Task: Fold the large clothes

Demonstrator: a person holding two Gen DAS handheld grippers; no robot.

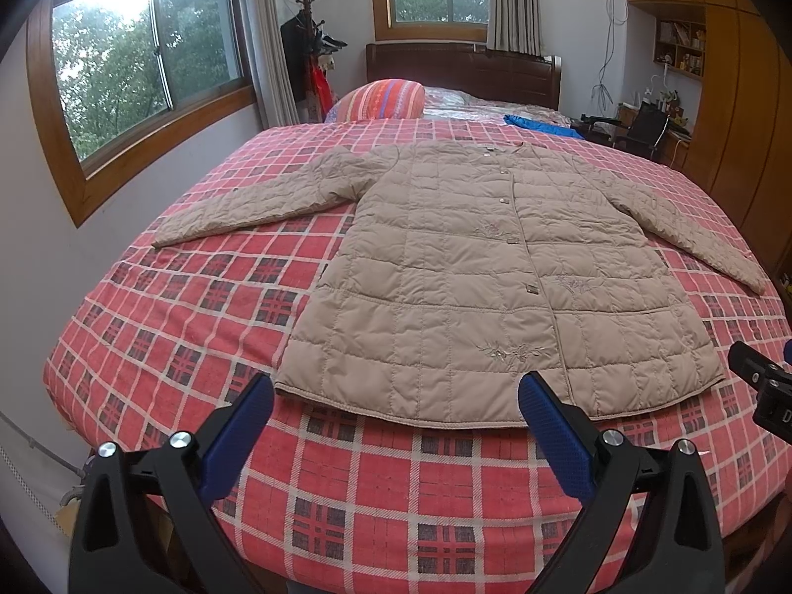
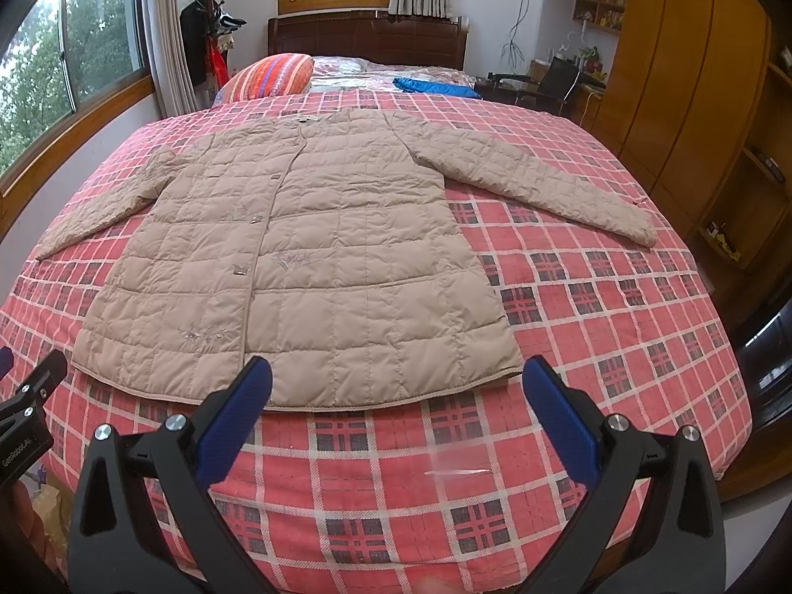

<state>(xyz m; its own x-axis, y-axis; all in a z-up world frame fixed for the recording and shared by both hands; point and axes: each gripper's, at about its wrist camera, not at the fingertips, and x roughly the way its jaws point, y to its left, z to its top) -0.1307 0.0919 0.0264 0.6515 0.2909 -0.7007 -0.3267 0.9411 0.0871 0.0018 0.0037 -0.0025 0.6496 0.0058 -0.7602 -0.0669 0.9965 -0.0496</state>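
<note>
The jacket (image 1: pixel 475 267) lies flat and face up on the bed (image 1: pixel 198 307), buttoned down the front, collar toward the headboard (image 1: pixel 460 69) and hem toward the near edge, with both sleeves spread out to the sides. That spread layout looks like deliberate preparation: every seam and edge is exposed, so a sleeve can be taken and brought across the body without untangling anything first. The left gripper (image 1: pixel 396 396) hovers just short of the hem, its fingers spread wide and holding nothing; the right gripper (image 2: pixel 396 381) does the same over the other half of the hem, also released and empty. Each sits roughly in front of its own side of the garment, which suits a two-handed fold. No fold has been made, so the task seems to be at its very start. The quilted fabric looks puffy and slippery, so a shallow pinch may slide off; a deeper bite on a cuff or hem corner would likely hold better.
</note>
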